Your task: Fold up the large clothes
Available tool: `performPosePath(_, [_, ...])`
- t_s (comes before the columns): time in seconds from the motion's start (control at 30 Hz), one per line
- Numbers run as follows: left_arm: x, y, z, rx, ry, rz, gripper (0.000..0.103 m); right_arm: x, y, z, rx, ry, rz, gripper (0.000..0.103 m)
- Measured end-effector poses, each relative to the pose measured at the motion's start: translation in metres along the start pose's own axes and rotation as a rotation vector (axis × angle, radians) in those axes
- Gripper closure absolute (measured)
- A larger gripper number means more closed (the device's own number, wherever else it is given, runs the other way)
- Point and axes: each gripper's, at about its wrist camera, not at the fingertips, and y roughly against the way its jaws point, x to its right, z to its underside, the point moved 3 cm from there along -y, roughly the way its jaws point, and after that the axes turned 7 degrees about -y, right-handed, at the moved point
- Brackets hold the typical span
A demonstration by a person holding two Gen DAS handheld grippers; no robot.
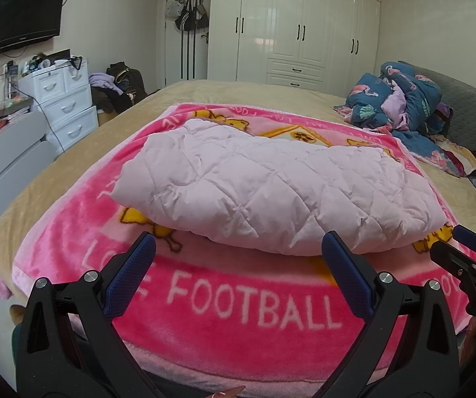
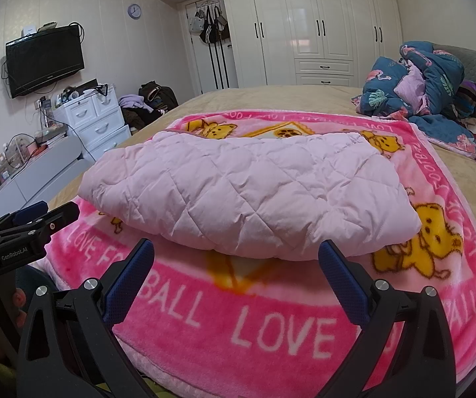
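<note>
Pink quilted jacket (image 1: pixel 271 195), folded, apparently sleeves tucked under: lies centred on pink "LOVE FOOTBALL" blanket (image 1: pixel 238 315) on bed (image 1: pixel 238 93). Left gripper (image 1: pixel 238 252), right gripper (image 2: pixel 236 252): both spread wide, empty, near jacket's front edge.

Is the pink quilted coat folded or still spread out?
Folded: the pink quilted coat lies as a compact doubled bundle on the blanket, rounded fold edge nearest.

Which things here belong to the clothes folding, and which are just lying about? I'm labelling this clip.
Part of the job:
- folded pink quilted garment
- pink blanket under it
- left hand-held gripper, open
- right hand-held gripper, open

Just lying about:
- blue floral bedding heap
- clothes pile by the drawers
- wall TV
</note>
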Motion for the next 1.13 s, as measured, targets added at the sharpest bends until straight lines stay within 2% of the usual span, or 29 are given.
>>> performPosePath(0.4, [-0.002, 0.001, 0.002, -0.004, -0.001, -0.002, 0.009, -0.002, 0.000, 0.001, -0.001, 0.002, 0.002, 0.004])
performPosePath(0.5, [-0.005, 0.001, 0.004, -0.002, -0.006, 0.018, 0.009, -0.001, -0.001, 0.004, -0.004, 0.002, 0.003, 0.004])
performPosePath(0.8, [-0.001, -0.008, 0.007, -0.033, -0.006, 0.011, 0.009, 0.013, 0.002, 0.007, -0.004, -0.021, 0.048, 0.004])
performPosePath(0.9, [-0.015, -0.019, 0.005, -0.070, 0.025, 0.010, 0.009, 0.039, 0.011, 0.008, 0.035, -0.075, 0.130, 0.004])
performPosePath(0.97, [-0.036, -0.030, -0.001, -0.107, 0.048, -0.009, 0.009, 0.074, 0.024, 0.010, 0.064, -0.135, 0.233, 0.004])
performPosePath(1.03, [-0.075, -0.048, -0.011, -0.148, 0.077, -0.066, 0.009, 0.125, 0.040, 0.018, 0.084, -0.229, 0.357, 0.004])
performPosePath(1.1, [-0.132, -0.071, -0.025, -0.192, 0.108, -0.164, 0.009, 0.187, 0.060, 0.034, 0.092, -0.346, 0.507, 0.004])
performPosePath(1.13, [-0.162, -0.082, -0.031, -0.213, 0.123, -0.207, 0.009, 0.226, 0.077, 0.048, 0.106, -0.402, 0.620, 0.004])
